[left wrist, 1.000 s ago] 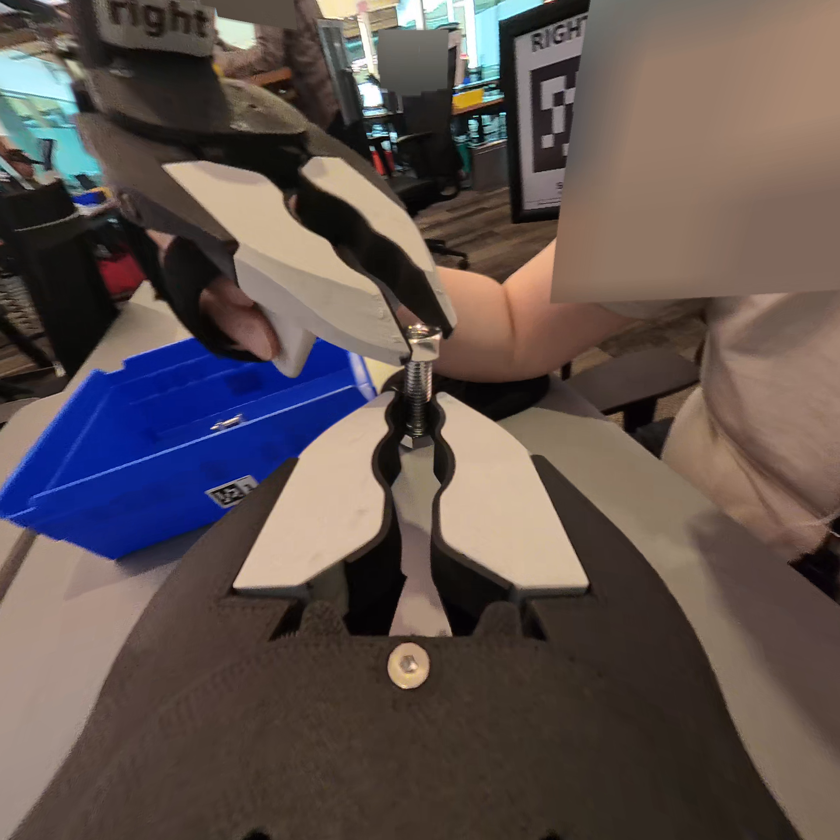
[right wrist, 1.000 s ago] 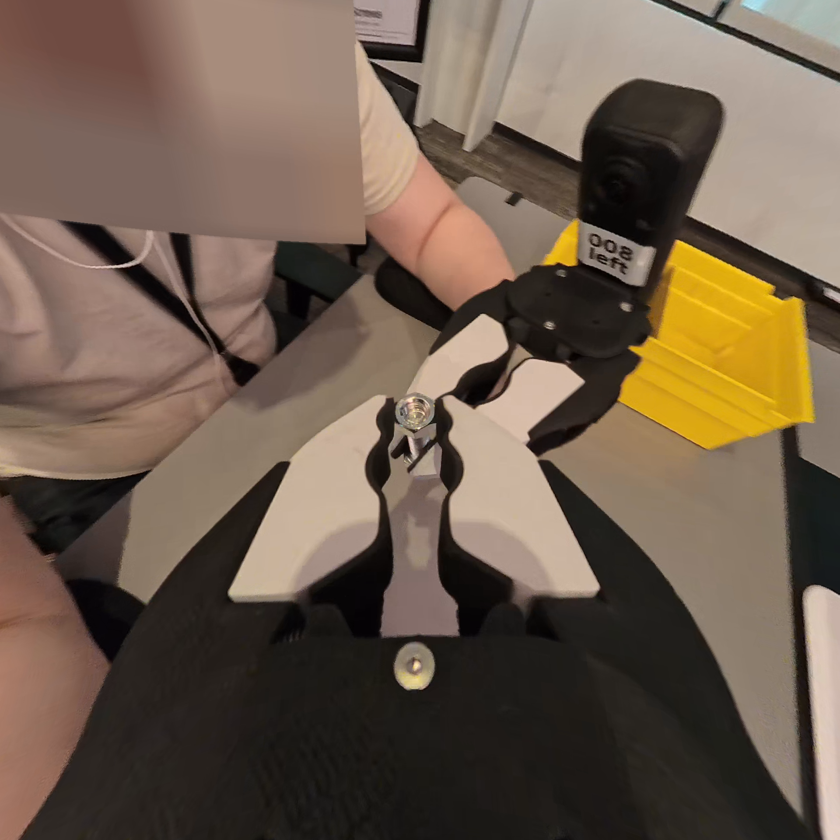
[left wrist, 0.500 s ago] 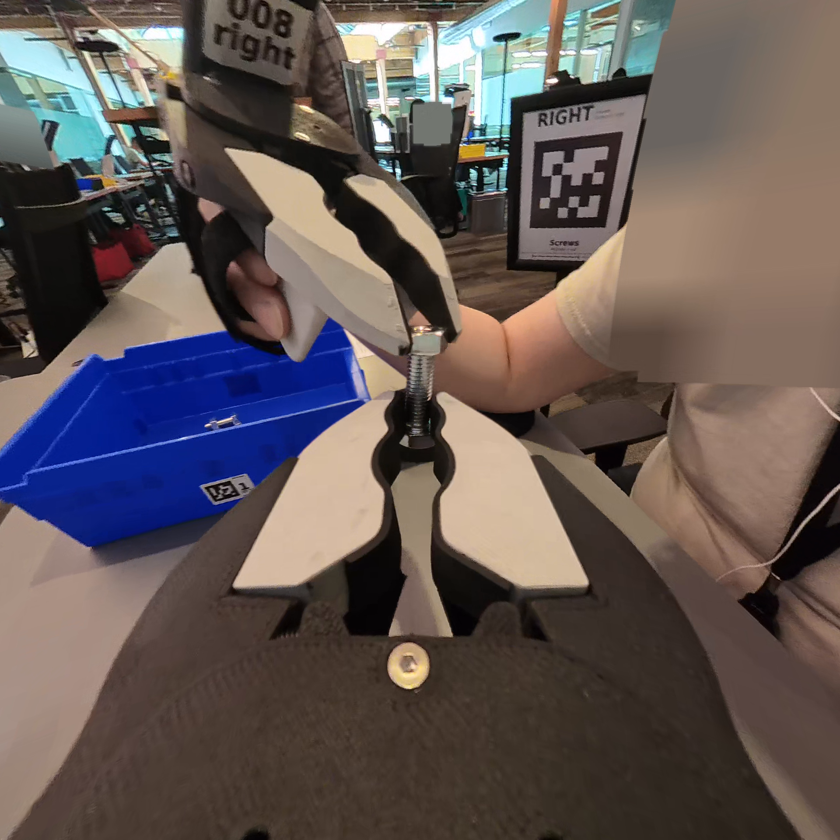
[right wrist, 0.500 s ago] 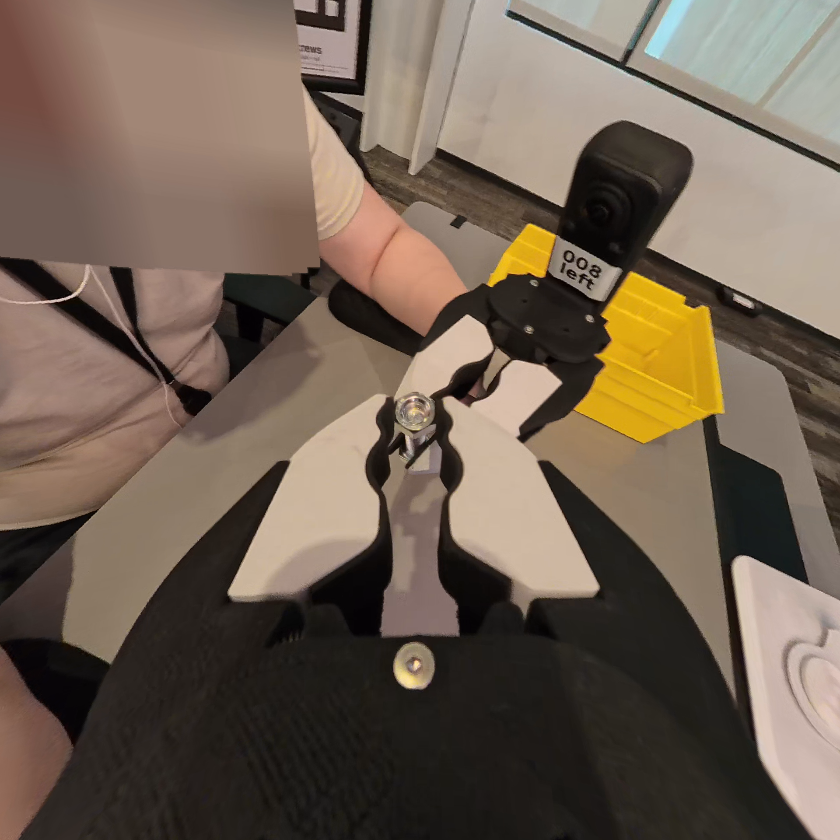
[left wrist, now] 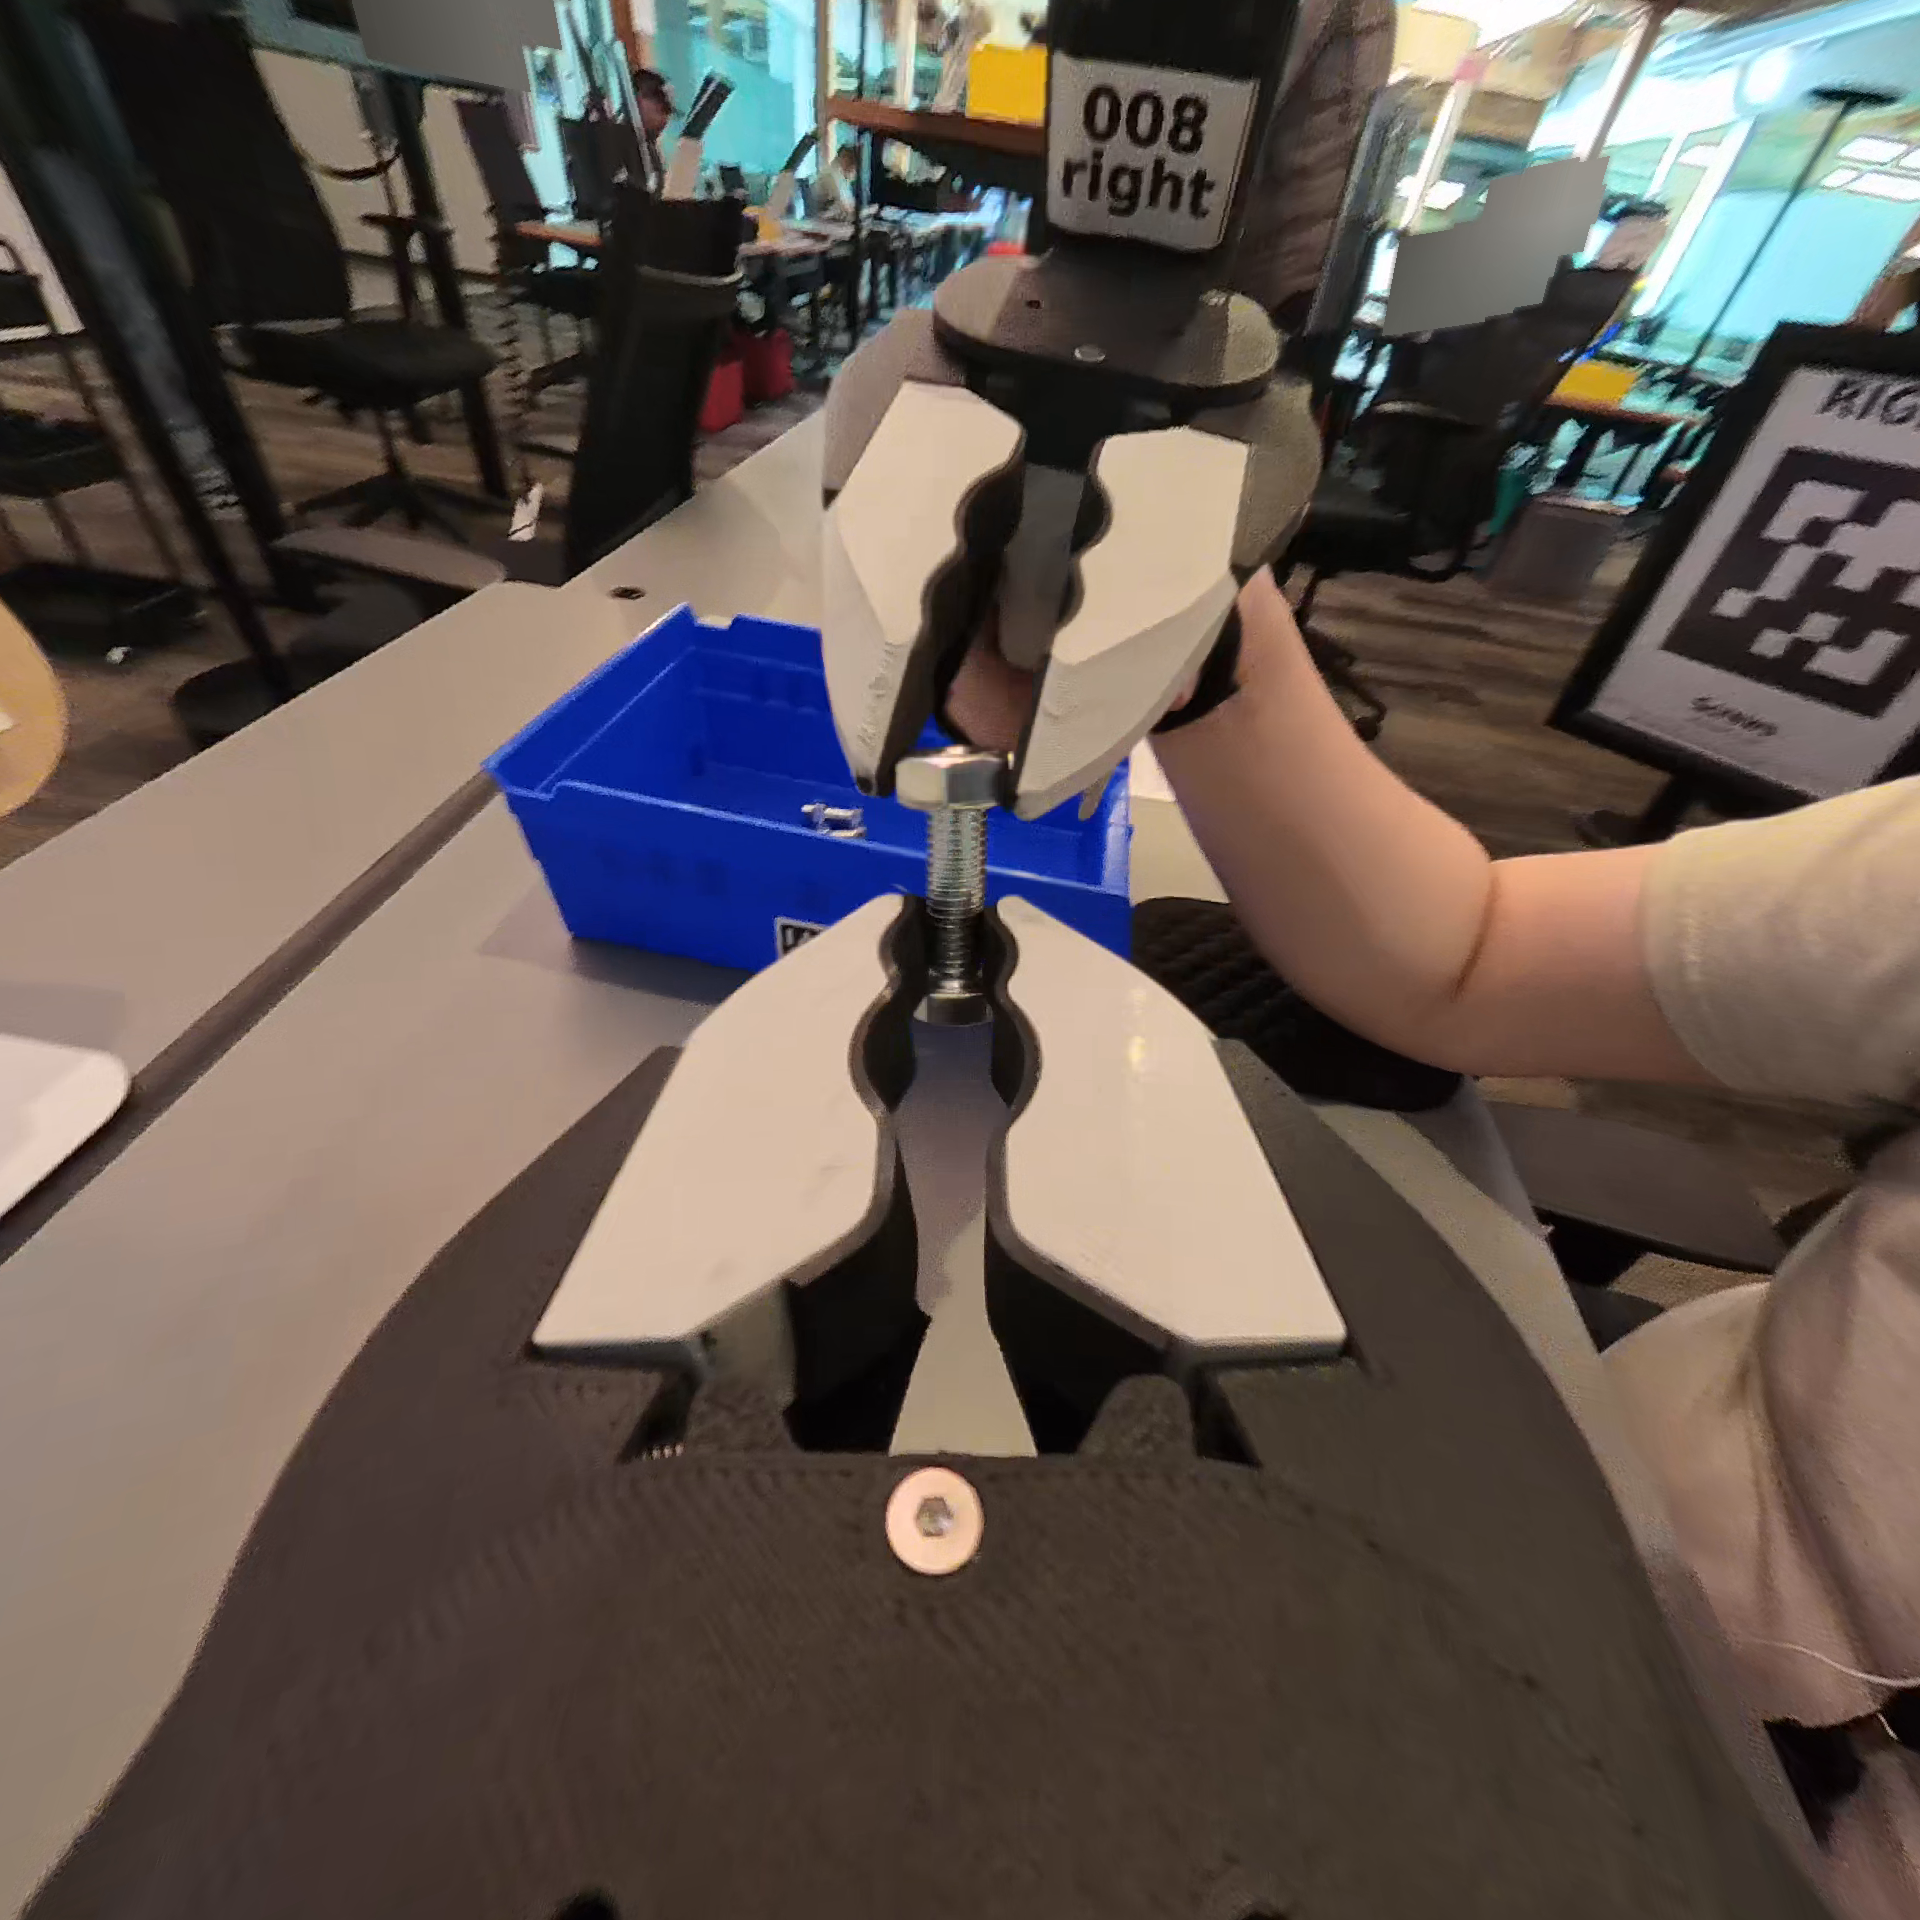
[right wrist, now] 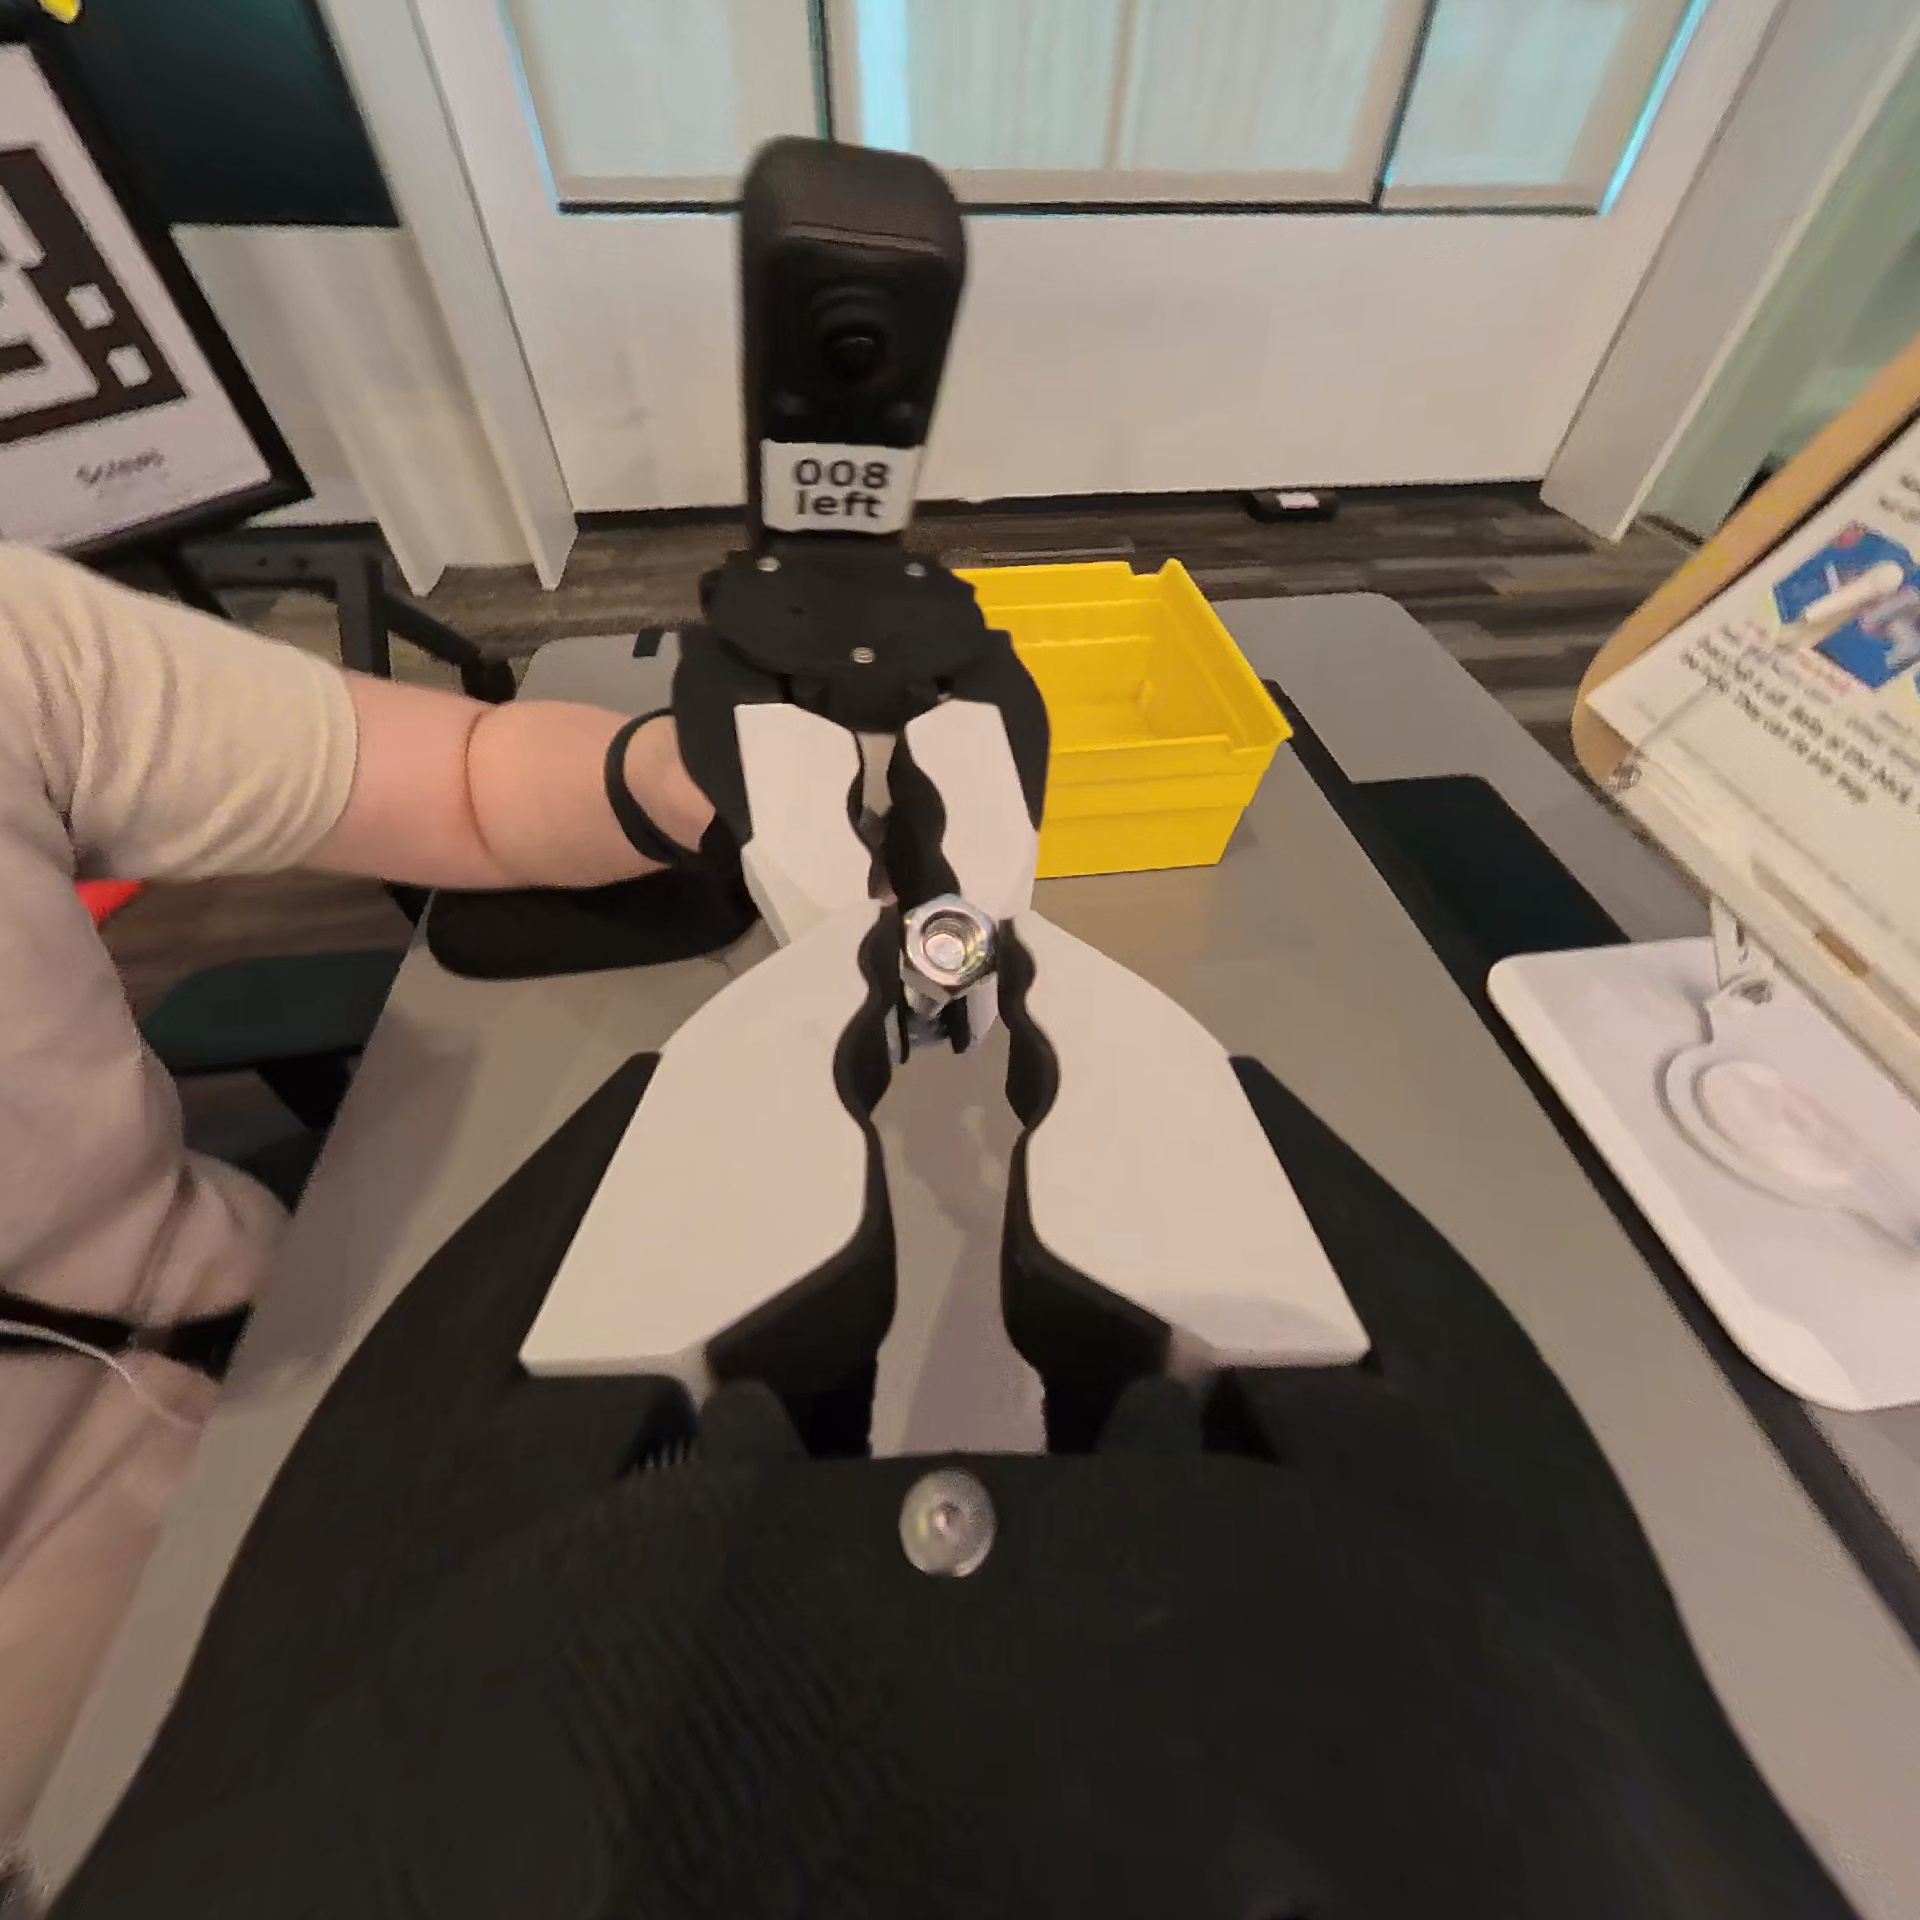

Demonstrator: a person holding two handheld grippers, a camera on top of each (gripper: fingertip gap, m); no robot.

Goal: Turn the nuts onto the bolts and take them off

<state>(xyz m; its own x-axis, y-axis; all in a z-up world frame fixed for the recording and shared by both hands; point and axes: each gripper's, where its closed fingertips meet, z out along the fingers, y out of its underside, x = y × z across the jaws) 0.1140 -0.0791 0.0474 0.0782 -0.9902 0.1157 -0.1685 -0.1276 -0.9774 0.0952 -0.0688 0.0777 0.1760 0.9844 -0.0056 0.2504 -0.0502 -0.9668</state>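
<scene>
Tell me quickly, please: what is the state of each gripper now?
Left gripper: closed on the nut at the lower end of the bolt.
Right gripper: closed on the bolt's hexagonal head.

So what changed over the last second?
The right gripper swung round the bolt, from slanting in on the left to straight above it, turning the top hex end. The left gripper also turned somewhat, judging by the shifted background. Unchanged: both stay shut on the upright bolt; the blue bin and yellow bin are in place.
</scene>
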